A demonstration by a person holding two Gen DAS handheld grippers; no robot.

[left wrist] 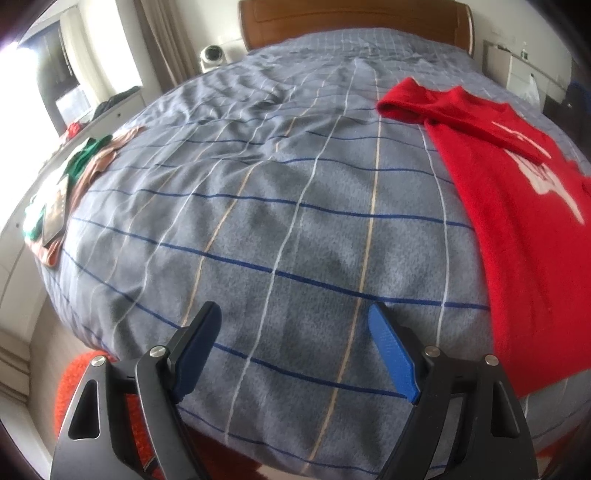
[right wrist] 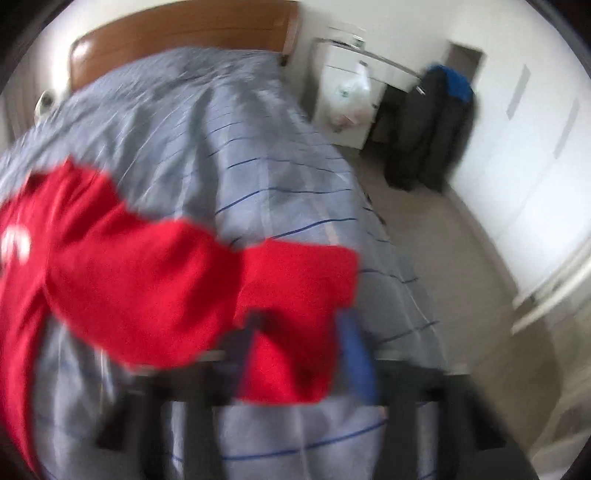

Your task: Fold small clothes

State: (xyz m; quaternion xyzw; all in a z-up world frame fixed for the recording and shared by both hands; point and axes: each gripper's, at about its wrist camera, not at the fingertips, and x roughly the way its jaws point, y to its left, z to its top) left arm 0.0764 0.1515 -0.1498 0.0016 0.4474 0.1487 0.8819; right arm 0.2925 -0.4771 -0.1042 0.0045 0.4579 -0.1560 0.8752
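Observation:
A red sweater (left wrist: 517,206) with a white print lies on the right side of the grey checked bed cover (left wrist: 277,221), one sleeve folded across its chest. My left gripper (left wrist: 295,325) is open and empty above the bare cover, left of the sweater. In the blurred right wrist view, my right gripper (right wrist: 299,332) has a part of the red sweater (right wrist: 166,266) between its fingers, near the bed's right edge. The blur hides how tightly the jaws stand on it.
Green and tan clothes (left wrist: 88,162) with a dark phone-like slab (left wrist: 55,210) lie at the bed's left edge. A wooden headboard (left wrist: 351,22) stands at the back. A white cabinet (right wrist: 347,92) and dark bags (right wrist: 432,122) stand right of the bed.

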